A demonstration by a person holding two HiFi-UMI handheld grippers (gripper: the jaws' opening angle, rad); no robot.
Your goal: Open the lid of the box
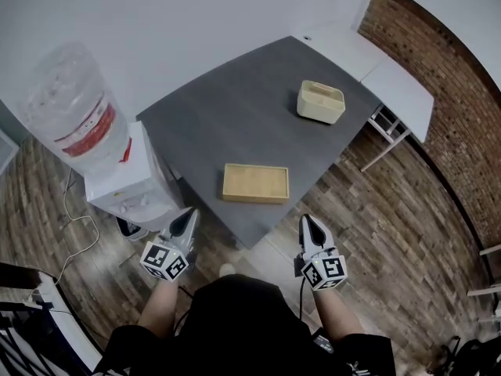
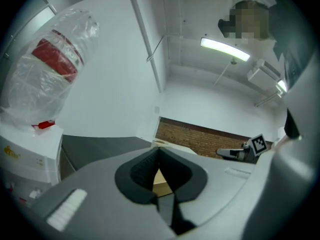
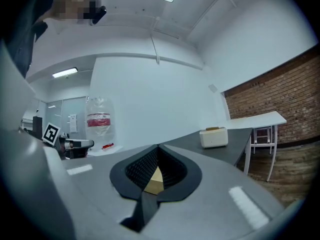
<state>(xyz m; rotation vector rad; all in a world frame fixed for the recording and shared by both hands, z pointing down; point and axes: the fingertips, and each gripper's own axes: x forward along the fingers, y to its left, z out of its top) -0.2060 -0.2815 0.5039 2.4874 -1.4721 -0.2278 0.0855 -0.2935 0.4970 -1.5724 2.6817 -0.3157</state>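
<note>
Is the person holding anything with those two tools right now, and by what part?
Nothing is held. The left tool and the right tool are both shut and empty, short of the table.

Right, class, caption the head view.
Left claw and right claw hover before grey table bearing wooden tray and cream box.

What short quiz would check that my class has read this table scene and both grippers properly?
1. True or false: the left gripper is touching the cream box.
2. Which lies nearer the grippers on the grey table? A) the cream box B) the flat wooden piece C) both equally near
3. Fill in: the jaws of the right gripper are ____.
Key: 1 false; 2 B; 3 shut.
</note>
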